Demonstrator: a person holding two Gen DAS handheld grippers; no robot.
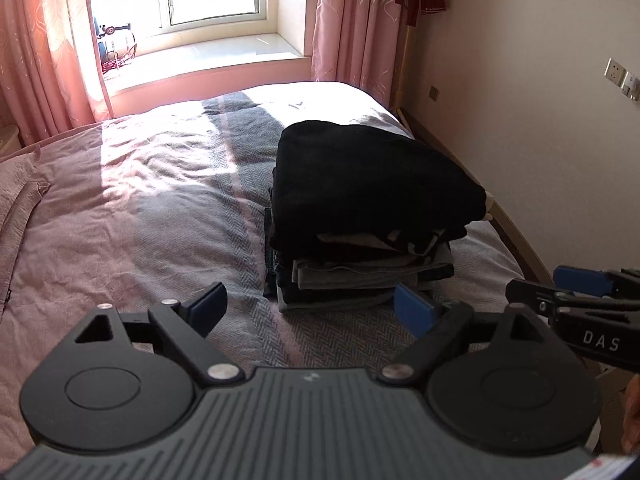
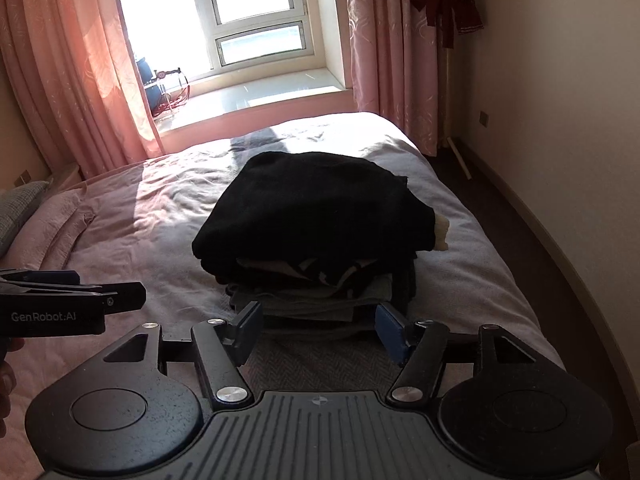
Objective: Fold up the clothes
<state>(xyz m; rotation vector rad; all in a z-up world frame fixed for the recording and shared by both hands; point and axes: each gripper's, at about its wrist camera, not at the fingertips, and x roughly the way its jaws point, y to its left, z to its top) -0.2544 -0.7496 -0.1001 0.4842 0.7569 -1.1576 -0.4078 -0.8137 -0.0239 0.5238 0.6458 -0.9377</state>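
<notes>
Clothes stacked folded on bed; black garment topmost.

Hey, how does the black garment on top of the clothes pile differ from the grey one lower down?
The black garment is bulky and rounded, overhanging the stack; the grey garment lies flat and thin, tucked within it. The black one sits on top, fully exposed; the grey one shows only its folded edge. Both are folded and rest in the same pile on the bed.
</notes>
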